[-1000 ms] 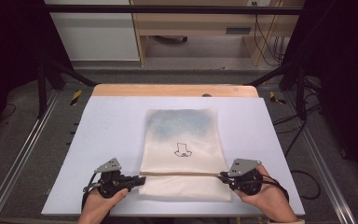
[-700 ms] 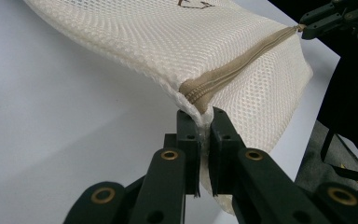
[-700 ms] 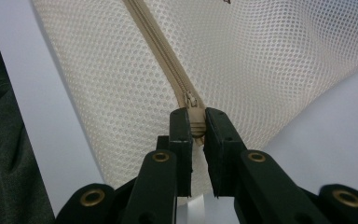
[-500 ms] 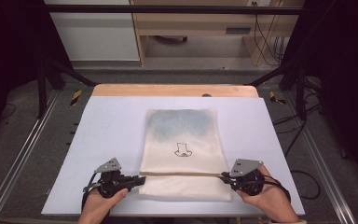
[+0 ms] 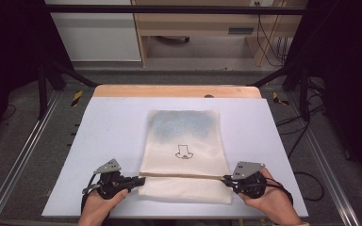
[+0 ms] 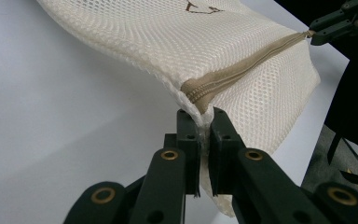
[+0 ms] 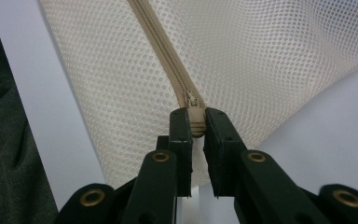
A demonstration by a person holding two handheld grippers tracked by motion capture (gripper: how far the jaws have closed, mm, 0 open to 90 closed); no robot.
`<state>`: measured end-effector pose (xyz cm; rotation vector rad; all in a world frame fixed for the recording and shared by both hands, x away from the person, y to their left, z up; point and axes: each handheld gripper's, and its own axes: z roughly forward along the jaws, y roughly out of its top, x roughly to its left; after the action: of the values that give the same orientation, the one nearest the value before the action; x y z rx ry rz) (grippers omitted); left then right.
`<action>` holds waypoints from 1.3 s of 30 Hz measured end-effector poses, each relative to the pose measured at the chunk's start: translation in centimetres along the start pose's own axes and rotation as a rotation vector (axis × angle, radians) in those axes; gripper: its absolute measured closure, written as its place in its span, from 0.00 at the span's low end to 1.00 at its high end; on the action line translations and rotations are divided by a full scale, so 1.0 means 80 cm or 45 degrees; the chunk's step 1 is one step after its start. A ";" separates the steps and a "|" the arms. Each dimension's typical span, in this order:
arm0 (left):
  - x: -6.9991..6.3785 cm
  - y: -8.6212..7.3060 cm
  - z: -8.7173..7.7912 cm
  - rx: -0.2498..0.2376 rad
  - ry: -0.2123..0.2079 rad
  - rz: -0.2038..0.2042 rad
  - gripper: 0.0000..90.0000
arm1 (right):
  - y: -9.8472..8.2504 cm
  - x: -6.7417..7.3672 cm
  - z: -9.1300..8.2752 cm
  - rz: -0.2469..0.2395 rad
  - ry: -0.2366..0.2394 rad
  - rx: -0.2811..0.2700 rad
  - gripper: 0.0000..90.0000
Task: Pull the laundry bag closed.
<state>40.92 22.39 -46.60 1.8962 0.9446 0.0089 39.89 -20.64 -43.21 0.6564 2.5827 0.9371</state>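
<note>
Here we are at the pale blue-grey tabletop (image 5: 103,122), and right in the middle lies a cream mesh zip bag with a small black outline drawing on it (image 5: 185,136), its far end shaded bluish from whatever sits inside. A tan zipper (image 5: 184,176) runs straight across the bag near its closest edge, pulled taut between both hands. On the left, the left tool (image 5: 139,179) is clamped down hard on the bag's corner, and from the left gripper view you can see that left tool (image 6: 205,123) pinching the mesh right where the tan zipper (image 6: 242,70) ends, the fabric lifting off the tabletop there. Over on the right, the right tool (image 5: 226,179) bites the opposite end of the zip line; in the right gripper view the right tool (image 7: 196,123) is closed around the small tan zipper pull (image 7: 195,122), with the zipper teeth (image 7: 161,42) running away up the mesh. Both hands sit at the tabletop's near edge, well apart, one at each side of the bag.
</note>
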 end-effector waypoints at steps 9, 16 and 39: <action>0.000 0.001 -0.002 -0.006 0.004 -0.002 0.94 | 0.000 0.003 0.004 -0.012 0.005 0.022 0.91; 0.002 0.001 -0.004 -0.010 0.011 -0.008 0.94 | -0.004 0.000 0.005 -0.013 -0.004 0.036 0.91; 0.001 0.001 -0.004 -0.004 0.016 -0.003 0.94 | -0.012 -0.004 -0.002 0.010 -0.023 0.037 0.91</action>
<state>40.89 22.68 -46.38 1.8939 0.9544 0.0210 39.80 -21.58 -43.69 0.6804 2.5844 0.8939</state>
